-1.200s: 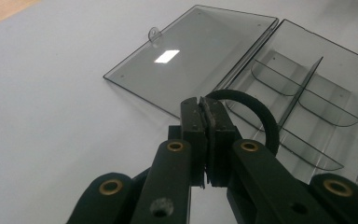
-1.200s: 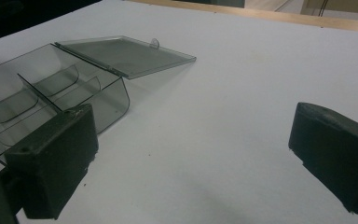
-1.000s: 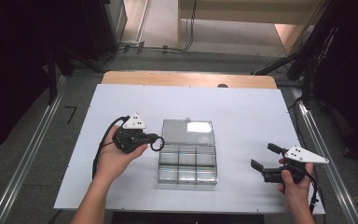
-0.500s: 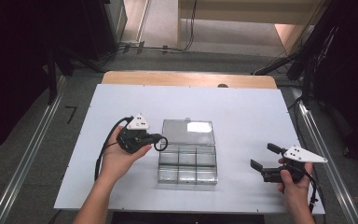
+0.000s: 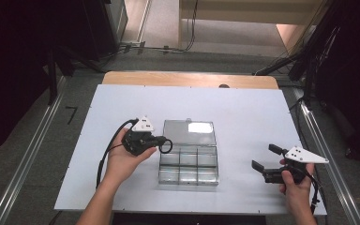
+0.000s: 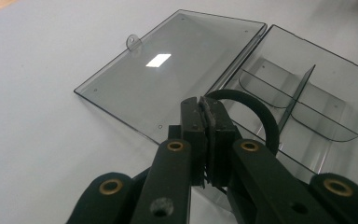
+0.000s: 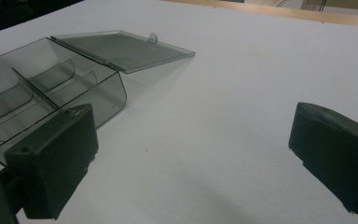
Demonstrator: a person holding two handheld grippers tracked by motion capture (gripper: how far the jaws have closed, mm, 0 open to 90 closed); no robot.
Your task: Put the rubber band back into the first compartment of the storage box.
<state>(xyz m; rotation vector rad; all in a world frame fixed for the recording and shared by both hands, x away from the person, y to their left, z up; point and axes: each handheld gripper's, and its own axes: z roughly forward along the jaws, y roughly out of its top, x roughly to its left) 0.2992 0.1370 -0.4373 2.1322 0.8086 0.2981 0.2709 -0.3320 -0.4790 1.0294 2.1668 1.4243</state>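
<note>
Gaping compartment box, seemingly empty

Left gripper jaws pinched together — right gripper jaws spread wide, low above table.

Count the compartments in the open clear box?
6, in a two-by-three grid in the clear box: three along the hinge side, three along the near edge. The left tool, shut on a black ring, hangs over the box's left edge.

Box: clear, smoke-tinted glossy plastic. Ring: matt black, rubber-like. Table: smooth matt white; wooden far edge.
</note>
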